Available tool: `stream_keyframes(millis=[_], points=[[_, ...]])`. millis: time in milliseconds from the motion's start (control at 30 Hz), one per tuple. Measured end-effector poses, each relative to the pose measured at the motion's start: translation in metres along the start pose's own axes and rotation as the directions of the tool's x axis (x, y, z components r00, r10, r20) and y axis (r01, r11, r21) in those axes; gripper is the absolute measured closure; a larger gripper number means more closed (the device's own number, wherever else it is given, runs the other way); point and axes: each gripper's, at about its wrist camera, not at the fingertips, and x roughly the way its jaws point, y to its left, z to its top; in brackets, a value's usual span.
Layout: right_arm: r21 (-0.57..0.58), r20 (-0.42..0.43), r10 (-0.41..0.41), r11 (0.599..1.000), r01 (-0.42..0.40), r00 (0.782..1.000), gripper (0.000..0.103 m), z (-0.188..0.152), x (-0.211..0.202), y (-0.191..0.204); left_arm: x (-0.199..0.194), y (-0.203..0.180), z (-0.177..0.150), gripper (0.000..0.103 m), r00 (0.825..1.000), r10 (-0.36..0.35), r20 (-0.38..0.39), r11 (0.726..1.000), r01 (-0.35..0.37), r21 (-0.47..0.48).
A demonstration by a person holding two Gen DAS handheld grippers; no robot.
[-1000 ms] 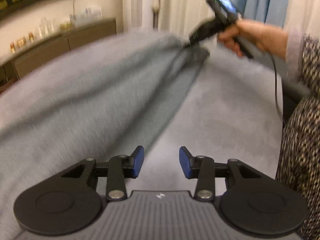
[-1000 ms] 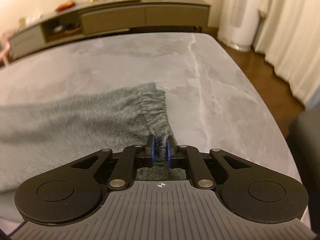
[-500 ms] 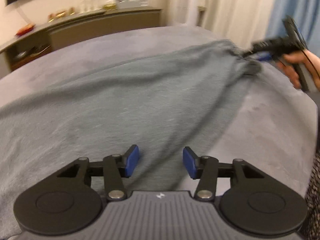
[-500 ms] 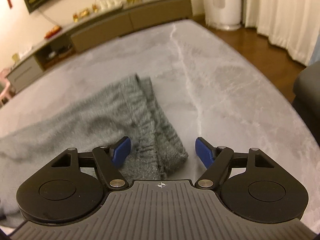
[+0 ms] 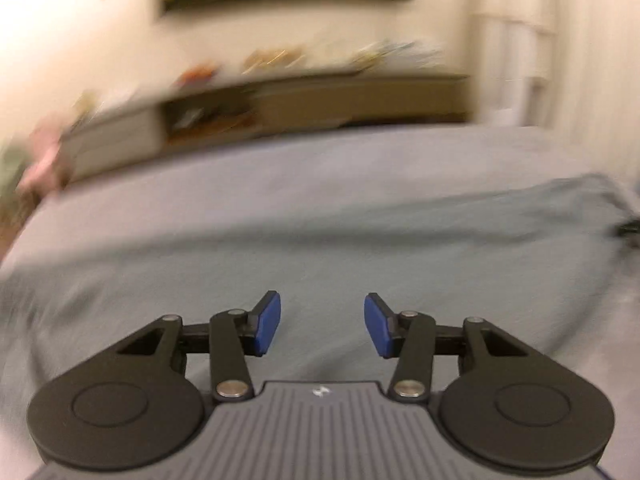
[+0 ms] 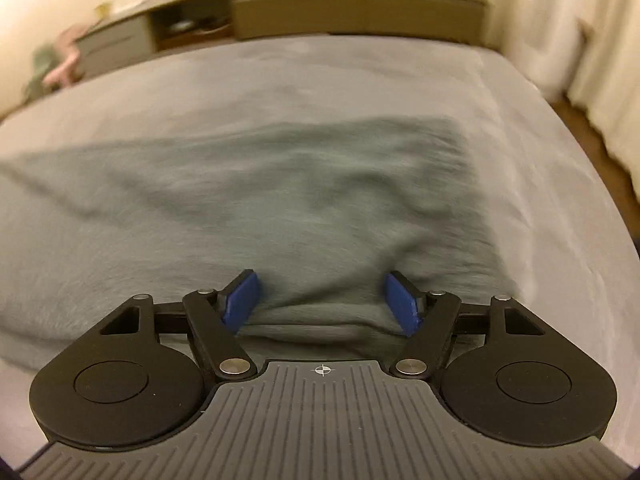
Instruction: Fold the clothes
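Grey garment (image 6: 280, 200) blurred, left end cut off; both tongs (image 6: 322, 304) agape.

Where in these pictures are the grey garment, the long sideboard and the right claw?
grey garment (image 6: 280, 200): right wrist view, middle of the cloth.
long sideboard (image 6: 360, 12): right wrist view, its drawer front.
right claw (image 6: 322, 300): right wrist view, gap between its open blue tips.

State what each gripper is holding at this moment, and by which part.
Nothing is held. The left gripper and the right gripper are both open, poised over the grey garment lying on the bed.
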Motion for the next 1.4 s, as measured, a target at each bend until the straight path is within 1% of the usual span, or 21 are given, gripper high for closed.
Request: stream_keyframes(millis=[100, 133, 233, 267, 333, 400, 500, 633, 667, 700, 733, 800, 900, 967, 1000, 1067, 1133, 1200, 1267, 1300, 1400], points=[[0.128, 0.053, 0.027, 0.991, -0.034, 0.998, 0.043, -0.006, -0.011, -0.026, 0.014, 0.036, -0.032, 0.048, 0.995, -0.055, -0.088, 0.979, 0.037, -0.201], [0.173, 0.082, 0.028, 0.984, -0.042, 0.996, 0.043, -0.007, -0.015, -0.032, 0.009, 0.036, -0.037, 0.038, 0.996, -0.075, -0.053, 0.972, 0.062, -0.225], [0.287, 0.157, 0.000, 0.957, -0.045, 0.988, 0.033, -0.009, -0.025, -0.048, 0.005, 0.019, -0.038, 0.032, 0.989, -0.133, -0.061, 0.976, 0.120, -0.184], [0.307, 0.169, -0.037, 0.952, -0.017, 0.985, 0.027, -0.009, -0.027, -0.050, 0.005, 0.012, -0.039, 0.027, 0.989, -0.132, -0.063, 0.979, 0.120, -0.163], [0.323, 0.194, -0.132, 0.944, 0.064, 0.972, 0.026, -0.007, -0.033, -0.052, 0.004, 0.000, -0.042, 0.023, 0.994, -0.095, -0.062, 0.991, 0.088, -0.100], [0.370, 0.240, -0.137, 0.928, 0.040, 0.961, 0.024, -0.008, -0.045, -0.062, 0.007, -0.008, -0.041, 0.020, 0.995, -0.075, -0.063, 0.996, 0.072, -0.053], [0.403, 0.190, -0.137, 0.914, 0.050, 0.972, 0.023, -0.009, -0.038, -0.068, 0.007, -0.005, -0.040, 0.019, 0.995, -0.079, -0.063, 0.996, 0.076, -0.054], [0.231, 0.108, -0.182, 0.961, 0.153, 0.977, 0.031, -0.011, -0.013, -0.041, 0.007, 0.000, -0.038, 0.019, 0.993, -0.100, -0.060, 0.992, 0.095, -0.088], [0.183, 0.090, -0.196, 0.967, 0.177, 0.976, 0.051, -0.012, -0.007, -0.034, 0.009, -0.004, -0.037, 0.019, 0.993, -0.101, -0.059, 0.992, 0.095, -0.084], [0.173, 0.087, -0.193, 0.969, 0.176, 0.977, 0.080, -0.010, -0.006, -0.029, 0.010, -0.008, -0.036, 0.019, 0.993, -0.101, -0.059, 0.992, 0.096, -0.079], [0.178, 0.089, -0.182, 0.970, 0.164, 0.979, 0.087, -0.007, -0.008, -0.025, 0.010, -0.010, -0.036, 0.019, 0.993, -0.100, -0.058, 0.993, 0.096, -0.070], [0.136, 0.126, -0.196, 0.974, 0.179, 0.973, 0.092, -0.001, -0.016, -0.007, 0.009, -0.013, -0.036, 0.019, 0.993, -0.103, -0.056, 0.993, 0.100, -0.069], [-0.065, 0.281, -0.287, 0.946, 0.316, 0.916, 0.092, 0.008, -0.043, 0.049, 0.010, -0.005, -0.034, 0.025, 0.991, -0.122, -0.048, 0.986, 0.116, -0.121], [-0.210, 0.379, -0.253, 0.913, 0.349, 0.890, 0.092, -0.001, -0.057, 0.099, 0.011, 0.000, -0.032, 0.026, 0.990, -0.135, -0.043, 0.980, 0.127, -0.155], [-0.275, 0.404, -0.199, 0.905, 0.326, 0.893, 0.092, -0.011, -0.061, 0.126, 0.012, 0.002, -0.032, 0.026, 0.989, -0.140, -0.040, 0.977, 0.131, -0.169], [-0.383, 0.363, -0.077, 0.896, 0.224, 0.929, 0.088, -0.031, -0.054, 0.171, 0.013, 0.003, -0.031, 0.026, 0.990, -0.139, -0.038, 0.977, 0.131, -0.166], [-0.455, 0.310, 0.032, 0.882, 0.119, 0.950, 0.069, -0.043, -0.048, 0.201, 0.012, 0.000, -0.031, 0.026, 0.991, -0.131, -0.040, 0.982, 0.124, -0.140], [-0.476, 0.273, 0.118, 0.879, 0.027, 0.955, 0.062, -0.045, -0.049, 0.208, 0.012, -0.004, -0.032, 0.026, 0.992, -0.121, -0.042, 0.987, 0.115, -0.108], [-0.494, 0.233, 0.203, 0.867, -0.064, 0.951, 0.057, -0.046, -0.050, 0.214, 0.011, -0.004, -0.032, 0.026, 0.992, -0.120, -0.043, 0.988, 0.116, -0.101], [-0.459, 0.232, 0.249, 0.880, -0.120, 0.940, 0.056, -0.041, -0.056, 0.206, 0.011, -0.003, -0.032, 0.026, 0.991, -0.125, -0.040, 0.987, 0.119, -0.110], [-0.243, 0.293, 0.347, 0.928, -0.282, 0.891, 0.056, -0.021, -0.080, 0.156, -0.002, -0.002, -0.024, 0.033, 0.986, -0.164, 0.036, 0.970, 0.167, -0.174]])
